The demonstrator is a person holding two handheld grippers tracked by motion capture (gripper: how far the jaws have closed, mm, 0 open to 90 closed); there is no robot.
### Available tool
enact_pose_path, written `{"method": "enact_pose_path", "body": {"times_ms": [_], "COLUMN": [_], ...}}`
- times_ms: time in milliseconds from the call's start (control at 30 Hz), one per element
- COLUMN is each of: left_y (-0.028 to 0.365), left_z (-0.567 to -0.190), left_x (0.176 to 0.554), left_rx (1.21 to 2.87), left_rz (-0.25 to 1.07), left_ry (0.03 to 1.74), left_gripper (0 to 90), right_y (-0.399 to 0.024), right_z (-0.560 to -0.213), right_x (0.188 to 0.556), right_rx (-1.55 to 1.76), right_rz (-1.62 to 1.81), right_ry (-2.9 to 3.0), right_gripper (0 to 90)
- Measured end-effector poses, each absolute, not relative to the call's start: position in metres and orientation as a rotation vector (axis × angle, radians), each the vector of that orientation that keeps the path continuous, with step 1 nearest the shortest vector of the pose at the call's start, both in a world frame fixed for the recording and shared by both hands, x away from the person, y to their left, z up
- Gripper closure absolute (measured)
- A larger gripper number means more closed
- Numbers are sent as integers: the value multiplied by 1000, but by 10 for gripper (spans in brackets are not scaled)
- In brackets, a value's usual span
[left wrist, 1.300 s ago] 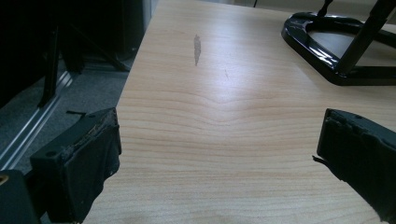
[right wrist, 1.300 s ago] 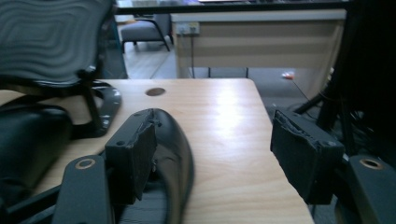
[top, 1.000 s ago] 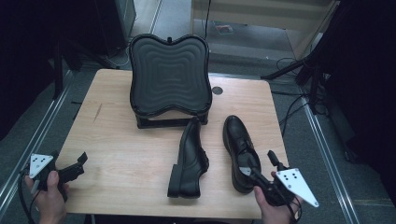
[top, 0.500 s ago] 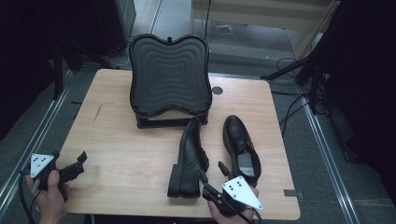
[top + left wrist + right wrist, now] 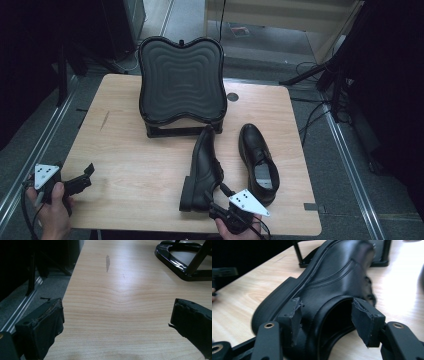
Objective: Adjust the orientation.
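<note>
The right gripper [image 5: 325, 317], jaws closing, straddled the tipped leather shoe's [image 5: 204, 165] collar; stiff there, likely a sound hold

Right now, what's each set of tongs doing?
Left tongs: open, empty, over the table.
Right tongs: open, closing around the tipped shoe's heel, not gripping yet.
</note>
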State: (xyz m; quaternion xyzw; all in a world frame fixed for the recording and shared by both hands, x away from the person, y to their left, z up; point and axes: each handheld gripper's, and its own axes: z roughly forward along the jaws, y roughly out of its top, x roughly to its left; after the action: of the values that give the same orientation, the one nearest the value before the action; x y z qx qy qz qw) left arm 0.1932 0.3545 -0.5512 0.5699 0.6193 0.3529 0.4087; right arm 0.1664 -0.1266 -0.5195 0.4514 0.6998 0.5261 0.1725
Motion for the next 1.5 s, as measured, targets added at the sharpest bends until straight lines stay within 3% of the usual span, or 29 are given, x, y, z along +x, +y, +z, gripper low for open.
{"method": "enact_pose_path", "body": {"times_ms": [733, 833, 867, 1033, 1100, 1500], "left_y": [354, 354, 354, 354, 354, 354], "left_z": [-551, -551, -551, -551, -551, -551], "left_x": [194, 194, 194, 194, 195, 195], "left_rx": [1447, 1449, 1448, 1447, 1448, 1455], "left_rz": [890, 889, 888, 884, 882, 882], "left_ry": [1568, 1567, 1568, 1565, 1565, 1567], "left_gripper": [0, 0, 0, 0, 0, 0], "right_y": [-109, -108, -109, -112, -116, -111], "right_z": [-531, -528, -525, -518, -508, -480], "right_x": [166, 165, 167, 172, 171, 159], "right_rx": [1288, 1268, 1278, 1282, 1258, 1031], "right_rz": [1612, 1626, 1673, 1724, 1749, 1247], "right_ry": [2159, 2149, 2142, 2164, 2155, 2299], "right_gripper": [439, 511, 575, 681, 787, 762]}}
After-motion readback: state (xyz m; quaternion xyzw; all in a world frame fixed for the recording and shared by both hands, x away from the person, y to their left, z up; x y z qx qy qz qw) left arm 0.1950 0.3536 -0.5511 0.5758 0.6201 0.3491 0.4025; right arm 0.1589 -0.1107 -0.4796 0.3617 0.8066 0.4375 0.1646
